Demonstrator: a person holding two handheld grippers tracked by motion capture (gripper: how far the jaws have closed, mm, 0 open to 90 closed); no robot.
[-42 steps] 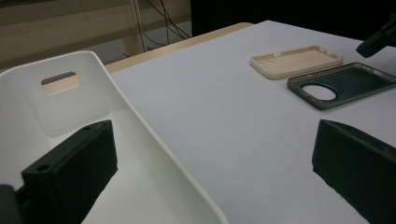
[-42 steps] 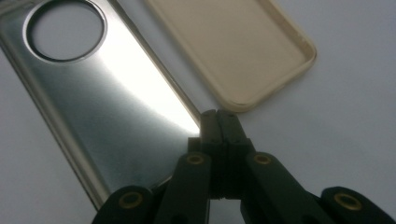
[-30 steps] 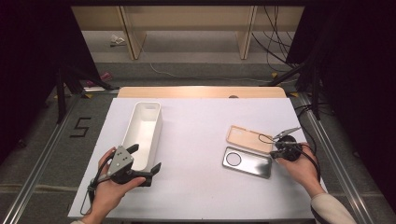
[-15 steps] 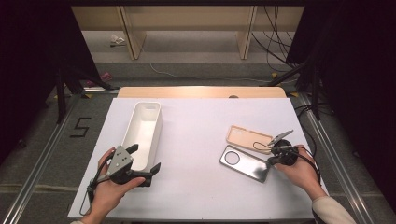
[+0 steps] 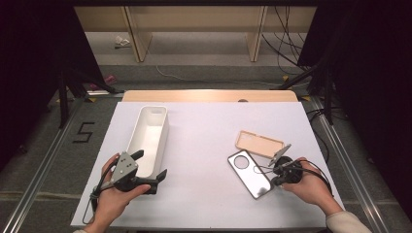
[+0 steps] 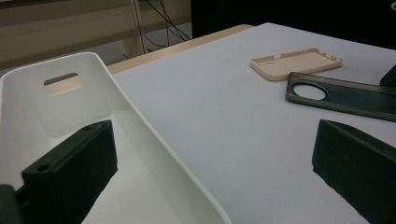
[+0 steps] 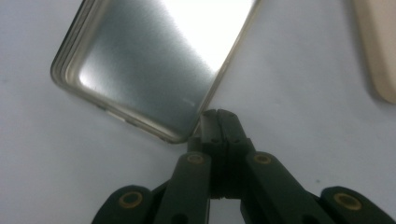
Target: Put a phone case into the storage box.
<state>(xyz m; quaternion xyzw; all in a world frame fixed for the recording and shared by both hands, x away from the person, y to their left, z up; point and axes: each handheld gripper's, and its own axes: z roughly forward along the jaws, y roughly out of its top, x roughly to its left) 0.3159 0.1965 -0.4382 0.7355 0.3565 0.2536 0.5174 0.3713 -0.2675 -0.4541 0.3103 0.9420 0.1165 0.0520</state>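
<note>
White table | right hand-held gripper pinching grey phone case edge | left hand-held gripper spread wide

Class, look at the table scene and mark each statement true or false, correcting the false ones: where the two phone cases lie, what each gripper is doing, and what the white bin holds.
1. The right gripper is shut on the edge of the grey phone case. True.
2. The beige phone case lies inside the white bin. False: it lies on the table, just beyond the grey case.
3. The left gripper is open, one jaw inside the bin. True.
4. The bin holds a phone. False: the part of its inside that is in view is empty.
5. The grey case has a round cutout. True.
</note>
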